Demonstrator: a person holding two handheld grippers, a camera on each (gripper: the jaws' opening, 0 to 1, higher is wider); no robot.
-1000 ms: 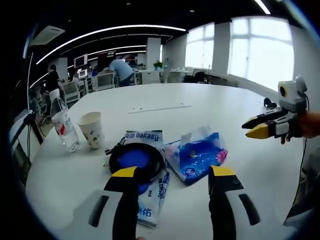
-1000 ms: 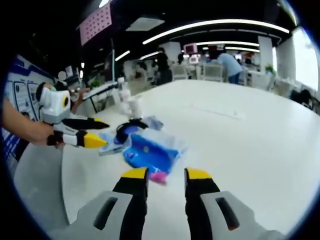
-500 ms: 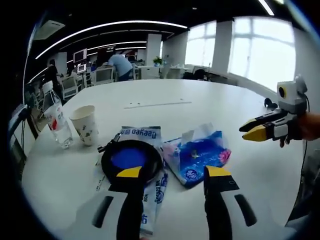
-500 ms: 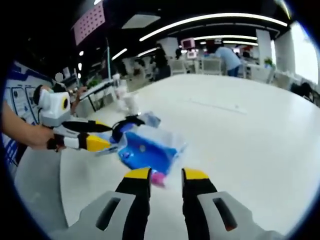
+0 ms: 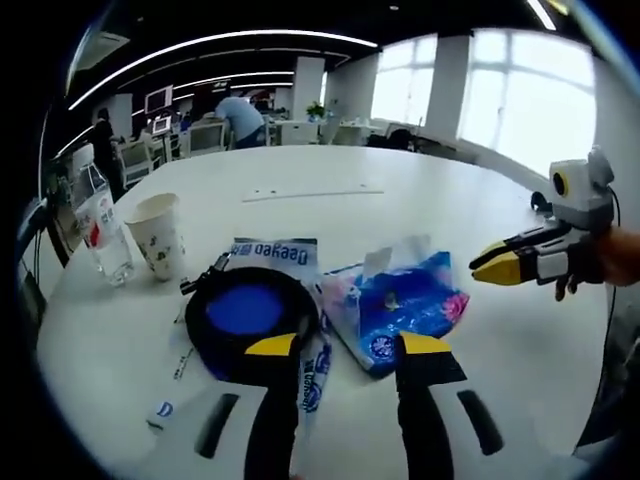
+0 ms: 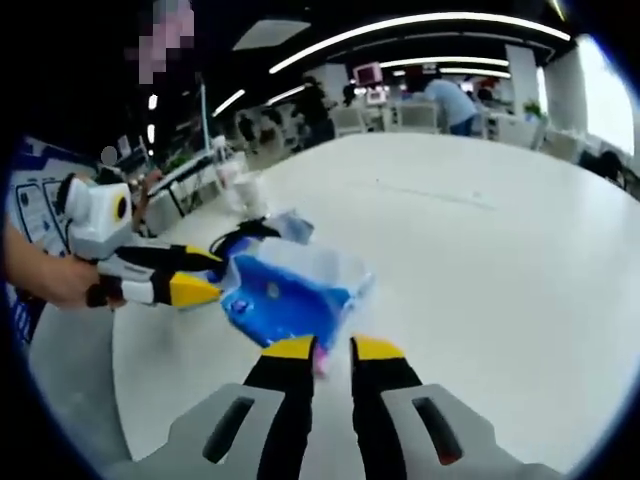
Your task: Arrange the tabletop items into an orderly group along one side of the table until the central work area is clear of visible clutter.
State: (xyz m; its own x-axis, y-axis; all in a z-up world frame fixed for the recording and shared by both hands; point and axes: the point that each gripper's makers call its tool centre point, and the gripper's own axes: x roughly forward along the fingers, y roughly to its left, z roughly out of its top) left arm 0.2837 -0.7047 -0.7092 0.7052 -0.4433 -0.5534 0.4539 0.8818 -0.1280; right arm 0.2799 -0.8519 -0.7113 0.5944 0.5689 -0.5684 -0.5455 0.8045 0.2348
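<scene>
A blue tissue pack (image 5: 400,305) (image 6: 285,300) lies on the white table (image 5: 400,200) (image 6: 480,260). Left of it a black round thing with a blue middle (image 5: 245,312) rests on a white Deeyeo packet (image 5: 275,254). My left gripper (image 5: 346,345) (image 6: 205,273) is open, hovering just before these two. My right gripper (image 6: 332,348) (image 5: 482,268) has its jaws close together but still parted, at the pack's pink corner. Whether it touches the pack I cannot tell.
A paper cup (image 5: 157,235) (image 6: 250,190) and a water bottle (image 5: 100,225) stand at the table's left edge. A thin strip (image 5: 310,192) lies farther back. Desks, chairs and people fill the office behind. The table's far half is bare.
Both grippers have come nearer the tissue pack. The right jaws have narrowed markedly and the left jaws slightly. The items on the table have stayed put.
</scene>
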